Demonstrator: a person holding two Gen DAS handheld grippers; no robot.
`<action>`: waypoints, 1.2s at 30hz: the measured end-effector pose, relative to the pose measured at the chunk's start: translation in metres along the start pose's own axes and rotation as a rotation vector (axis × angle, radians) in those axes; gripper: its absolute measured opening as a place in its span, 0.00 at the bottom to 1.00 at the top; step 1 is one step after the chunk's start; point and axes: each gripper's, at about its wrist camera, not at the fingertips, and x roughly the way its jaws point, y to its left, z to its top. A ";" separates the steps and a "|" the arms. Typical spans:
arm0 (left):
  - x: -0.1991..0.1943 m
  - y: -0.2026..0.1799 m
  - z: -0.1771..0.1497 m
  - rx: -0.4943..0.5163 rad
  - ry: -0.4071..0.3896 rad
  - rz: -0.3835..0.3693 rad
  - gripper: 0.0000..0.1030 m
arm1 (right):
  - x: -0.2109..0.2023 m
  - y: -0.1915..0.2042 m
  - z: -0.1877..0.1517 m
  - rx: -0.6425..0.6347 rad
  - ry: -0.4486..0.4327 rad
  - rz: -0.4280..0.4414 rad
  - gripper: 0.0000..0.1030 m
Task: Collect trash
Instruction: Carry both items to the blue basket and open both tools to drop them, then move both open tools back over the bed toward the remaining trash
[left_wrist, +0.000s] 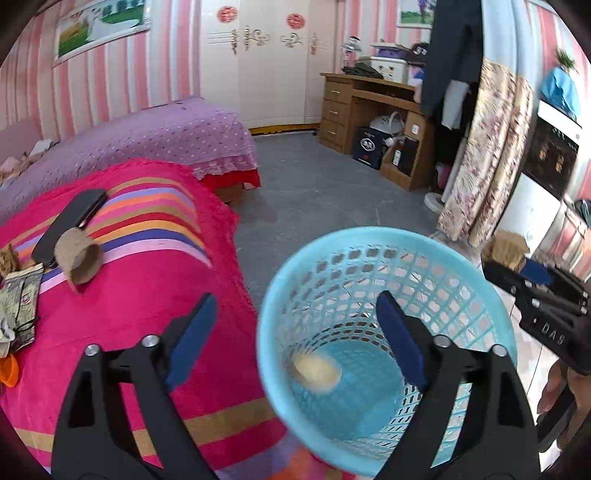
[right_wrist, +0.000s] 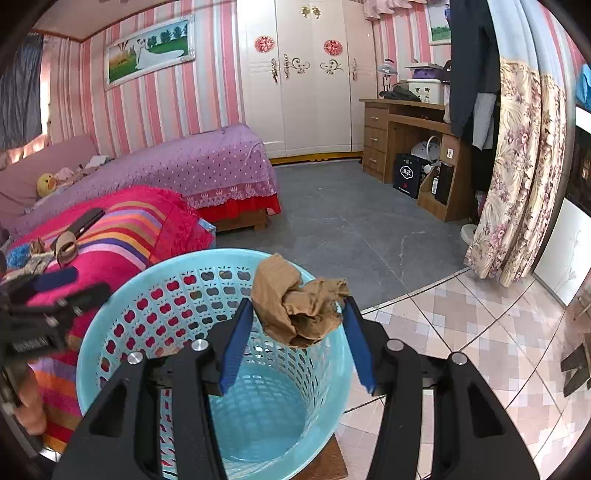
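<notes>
A light blue mesh waste basket (left_wrist: 436, 254) stands beside a pink striped blanket (left_wrist: 147, 295). My left gripper (left_wrist: 295, 317) is open and empty above the basket's near rim; a pale blurred piece of trash (left_wrist: 316, 373) is inside the basket. My right gripper (right_wrist: 299, 314) is shut on a crumpled brown paper (right_wrist: 299, 306) over the basket (right_wrist: 147, 280); it also shows in the left wrist view (left_wrist: 506, 249). A cardboard tube (left_wrist: 79, 258) and wrappers (left_wrist: 20, 295) lie on the blanket.
A dark phone-like slab (left_wrist: 70, 221) lies on the blanket by the tube. A purple bed (right_wrist: 192, 162) stands behind, a wooden desk (right_wrist: 406, 136) at the back right, a floral curtain (right_wrist: 517, 184) at the right. Grey floor (right_wrist: 351, 229) lies between.
</notes>
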 end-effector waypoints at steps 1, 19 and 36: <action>-0.003 0.005 0.001 -0.009 -0.004 0.006 0.88 | 0.001 0.002 -0.001 -0.004 0.004 -0.001 0.48; -0.059 0.076 -0.010 -0.047 -0.075 0.119 0.94 | 0.002 0.042 0.009 -0.024 -0.011 -0.043 0.83; -0.136 0.167 -0.023 -0.091 -0.125 0.226 0.94 | -0.034 0.120 0.026 -0.034 -0.083 -0.032 0.95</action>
